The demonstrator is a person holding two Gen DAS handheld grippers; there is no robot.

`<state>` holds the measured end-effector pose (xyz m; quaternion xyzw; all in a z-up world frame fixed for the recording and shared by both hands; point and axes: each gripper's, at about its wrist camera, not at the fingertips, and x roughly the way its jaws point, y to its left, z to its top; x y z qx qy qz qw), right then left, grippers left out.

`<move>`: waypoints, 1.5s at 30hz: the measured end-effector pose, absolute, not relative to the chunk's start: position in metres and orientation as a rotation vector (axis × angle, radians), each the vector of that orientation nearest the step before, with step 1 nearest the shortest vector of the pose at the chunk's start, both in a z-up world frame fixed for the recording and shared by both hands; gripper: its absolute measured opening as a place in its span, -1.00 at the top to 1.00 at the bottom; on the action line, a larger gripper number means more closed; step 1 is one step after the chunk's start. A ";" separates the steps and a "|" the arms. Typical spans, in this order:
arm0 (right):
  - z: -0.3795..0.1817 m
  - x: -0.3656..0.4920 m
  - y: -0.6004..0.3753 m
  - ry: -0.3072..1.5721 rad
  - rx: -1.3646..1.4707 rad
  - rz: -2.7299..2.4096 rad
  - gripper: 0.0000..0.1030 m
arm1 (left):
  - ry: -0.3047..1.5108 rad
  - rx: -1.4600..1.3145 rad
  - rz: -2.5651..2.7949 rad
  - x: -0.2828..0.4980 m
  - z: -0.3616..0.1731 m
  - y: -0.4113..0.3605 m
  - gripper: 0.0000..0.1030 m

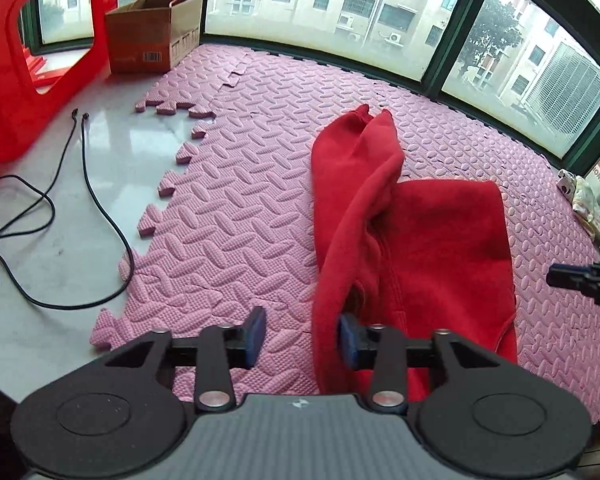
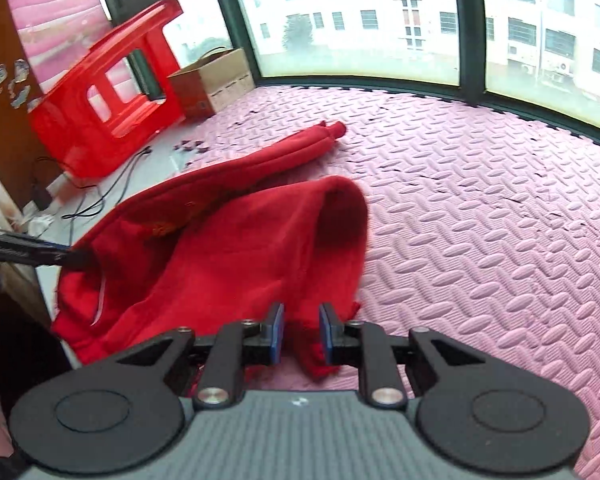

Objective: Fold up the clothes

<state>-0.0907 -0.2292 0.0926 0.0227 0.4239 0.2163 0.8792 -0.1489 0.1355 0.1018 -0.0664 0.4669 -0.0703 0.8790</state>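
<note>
Fleecy red garment (image 1: 420, 240) drapes between both parted tongs (image 1: 302, 334) (image 2: 301, 330) on ridged pink foam mat (image 1: 240, 200).

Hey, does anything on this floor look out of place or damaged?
Yes. The pink foam mat stops short on the left, its jigsaw edge bare, with one loose tile piece askew near the cardboard box. A red plastic stool lies tipped on its side, and black cables trail across the bare floor.

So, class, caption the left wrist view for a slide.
Left gripper open beside a red garment on the pink mat.
</note>
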 end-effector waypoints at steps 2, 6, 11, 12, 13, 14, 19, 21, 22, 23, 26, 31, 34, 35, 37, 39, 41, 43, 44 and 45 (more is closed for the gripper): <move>0.087 -0.074 -0.232 0.893 0.048 0.427 0.63 | 0.961 -0.118 -0.135 -0.150 0.108 0.139 0.05; 0.062 -0.028 -0.227 0.931 0.046 0.410 0.59 | 0.927 -0.096 -0.182 -0.156 0.125 0.130 0.05; 0.038 0.009 -0.215 0.957 0.016 0.406 0.40 | 0.885 -0.081 -0.374 -0.164 0.139 0.092 0.05; 0.035 0.014 -0.214 0.961 0.015 0.409 0.40 | 0.891 -0.086 -0.419 -0.165 0.138 0.083 0.05; 0.032 0.019 -0.213 0.965 0.014 0.411 0.40 | 0.901 -0.084 -0.467 -0.164 0.135 0.072 0.05; 0.027 0.026 -0.211 0.976 0.026 0.425 0.40 | 0.908 -0.073 -0.517 -0.164 0.130 0.058 0.05; 0.024 0.034 -0.203 0.989 -0.002 0.456 0.62 | 1.005 -0.054 -0.625 -0.143 0.090 0.012 0.09; 0.031 0.031 -0.198 0.961 -0.091 0.438 0.82 | 1.051 -0.038 -0.634 -0.134 0.072 0.001 0.09; 0.038 0.029 -0.194 0.927 -0.154 0.433 0.83 | 1.071 -0.037 -0.636 -0.131 0.065 -0.002 0.12; 0.045 0.027 -0.191 0.884 -0.219 0.418 0.85 | 1.092 -0.039 -0.645 -0.129 0.058 -0.004 0.13; 0.074 0.018 -0.178 0.681 -0.474 0.350 0.86 | 1.118 -0.027 -0.662 -0.128 0.046 -0.008 0.17; 0.096 0.003 -0.168 0.432 -0.723 0.275 0.82 | 1.134 -0.074 -0.722 -0.126 0.040 -0.015 0.28; 0.086 0.006 -0.174 0.456 -0.780 0.207 0.56 | 1.150 -0.049 -0.759 -0.131 0.032 -0.030 0.29; 0.078 0.010 -0.179 0.506 -0.775 0.185 0.56 | 1.139 -0.028 -0.761 -0.133 0.031 -0.034 0.29; 0.063 0.013 -0.194 0.591 -0.735 0.162 0.56 | 1.136 -0.021 -0.772 -0.134 0.032 -0.035 0.29; 0.057 0.014 -0.207 0.670 -0.637 0.161 0.56 | 1.134 -0.016 -0.783 -0.136 0.033 -0.036 0.29; 0.057 0.015 -0.217 0.715 -0.518 0.172 0.56 | 1.135 -0.009 -0.792 -0.136 0.033 -0.036 0.29; 0.058 0.018 -0.226 0.753 -0.388 0.187 0.56 | 1.134 0.000 -0.793 -0.137 0.033 -0.037 0.29; 0.058 0.020 -0.227 0.762 -0.358 0.191 0.54 | 1.134 0.003 -0.793 -0.137 0.033 -0.038 0.29; 0.054 0.028 -0.232 0.805 -0.248 0.207 0.50 | 1.134 0.005 -0.794 -0.137 0.033 -0.039 0.29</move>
